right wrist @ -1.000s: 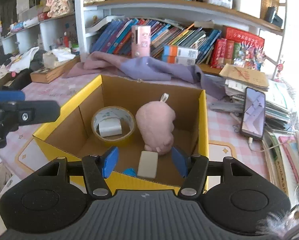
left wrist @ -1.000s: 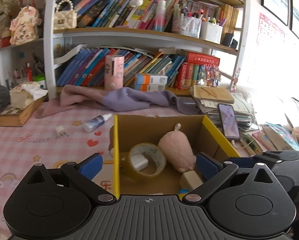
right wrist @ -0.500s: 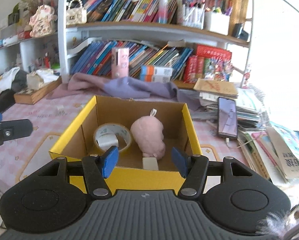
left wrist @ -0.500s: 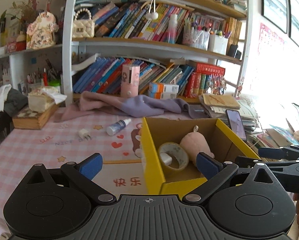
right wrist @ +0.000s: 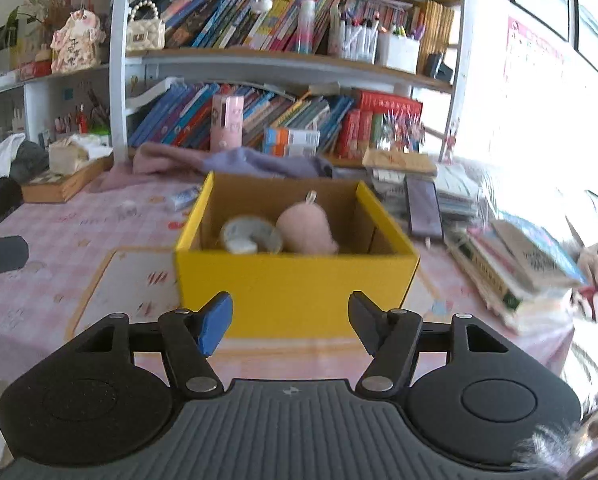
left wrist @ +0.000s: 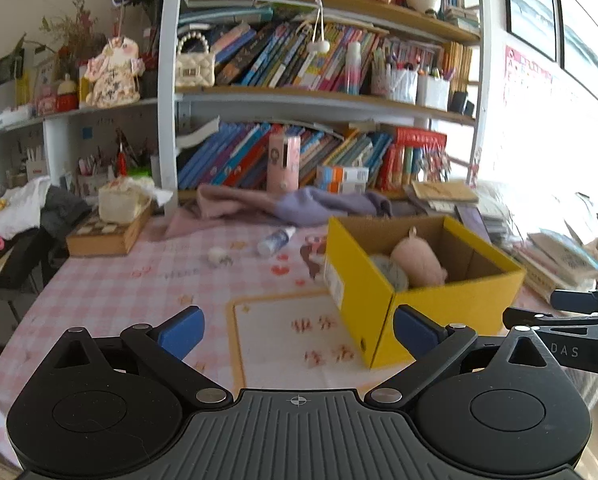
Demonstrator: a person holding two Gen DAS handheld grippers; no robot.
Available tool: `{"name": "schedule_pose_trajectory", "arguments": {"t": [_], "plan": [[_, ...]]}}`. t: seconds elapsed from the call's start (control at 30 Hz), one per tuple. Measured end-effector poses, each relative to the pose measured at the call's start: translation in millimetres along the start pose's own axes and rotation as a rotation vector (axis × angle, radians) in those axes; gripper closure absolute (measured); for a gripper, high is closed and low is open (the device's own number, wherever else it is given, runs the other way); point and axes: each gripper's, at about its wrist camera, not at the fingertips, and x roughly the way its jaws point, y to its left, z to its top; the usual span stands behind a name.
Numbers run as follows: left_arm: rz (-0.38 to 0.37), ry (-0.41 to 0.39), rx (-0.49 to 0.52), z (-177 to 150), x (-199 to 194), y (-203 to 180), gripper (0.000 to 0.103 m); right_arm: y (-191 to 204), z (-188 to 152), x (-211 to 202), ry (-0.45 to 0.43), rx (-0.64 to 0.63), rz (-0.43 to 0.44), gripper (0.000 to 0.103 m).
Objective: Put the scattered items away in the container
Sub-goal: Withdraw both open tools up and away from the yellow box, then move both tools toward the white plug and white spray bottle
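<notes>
A yellow cardboard box [left wrist: 383, 300] [right wrist: 295, 288] stands on the pink checked tablecloth. It holds a pink plush toy [left wrist: 417, 260] [right wrist: 309, 228] and a tape roll [right wrist: 253, 234]. A small clear bottle [left wrist: 275, 241] [right wrist: 183, 197] and a small white plug [left wrist: 218, 257] [right wrist: 127, 210] lie on the cloth left of the box. My left gripper [left wrist: 297, 330] is open and empty, in front of the box's left corner. My right gripper [right wrist: 289, 318] is open and empty, in front of the box's near wall.
A purple cloth [left wrist: 299, 204] lies behind the box below a crowded bookshelf [left wrist: 319, 92]. A phone [right wrist: 423, 210] and stacked books [right wrist: 515, 264] lie to the right. A tissue box on a wooden box [left wrist: 115, 216] stands at the left.
Both grippers have pulled back and away from the box, which now looks smaller and farther off. Both stay open and empty.
</notes>
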Motion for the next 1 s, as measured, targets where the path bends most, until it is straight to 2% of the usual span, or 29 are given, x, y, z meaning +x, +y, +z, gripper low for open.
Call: {"name": "schedule_pose_trajectory", "arguments": {"t": [0.3, 0.5, 0.6, 1.0], "plan": [[0.006, 0.100, 0.007, -27.7, -25.1, 23.3, 0.001, 22.7, -27.4, -23.3, 0.123, 0.080, -0.003, 0.039], [-0.019, 0.162, 0.015, -38.3, -32.3, 30.0, 0.001, 36.6, -37.3, -26.1, 0.214, 0.079, 0.068, 0.036], [-0.017, 0.173, 0.018, -41.3, -36.5, 33.7, 0.001, 43.7, -37.7, -29.8, 0.223, 0.074, 0.083, 0.032], [0.004, 0.175, -0.006, -43.8, -43.6, 53.6, 0.001, 72.1, -34.3, -29.6, 0.250, 0.032, 0.143, 0.032]]}}
